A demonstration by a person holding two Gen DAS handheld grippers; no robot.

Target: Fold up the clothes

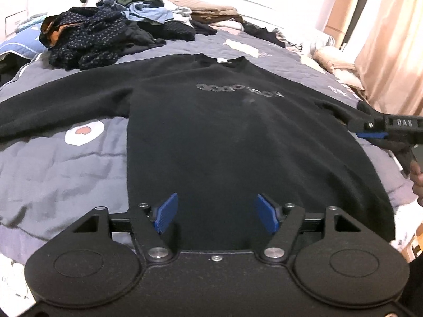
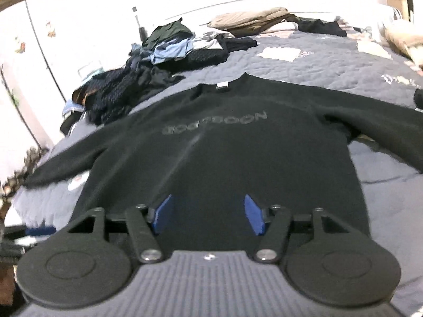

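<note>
A black sweater [image 1: 211,137] [image 2: 224,163] with grey lettering lies flat on the bed. Its collar points away and both sleeves are spread out to the sides. My left gripper [image 1: 217,211] hovers over the hem with its blue pads [image 1: 166,212] apart and nothing between them. My right gripper [image 2: 208,212] also hangs above the lower part of the sweater, open and empty. In the left wrist view the right gripper [image 1: 375,130] comes in from the right edge, by the sweater's right sleeve. A hand [image 1: 417,179] holds it.
A grey quilt [image 1: 66,163] with patches covers the bed. A heap of unfolded clothes [image 1: 105,31] [image 2: 148,74] lies beyond the sweater at the left. Folded beige garments [image 1: 211,8] are stacked at the far side. A curtain [image 1: 383,52] hangs at the right.
</note>
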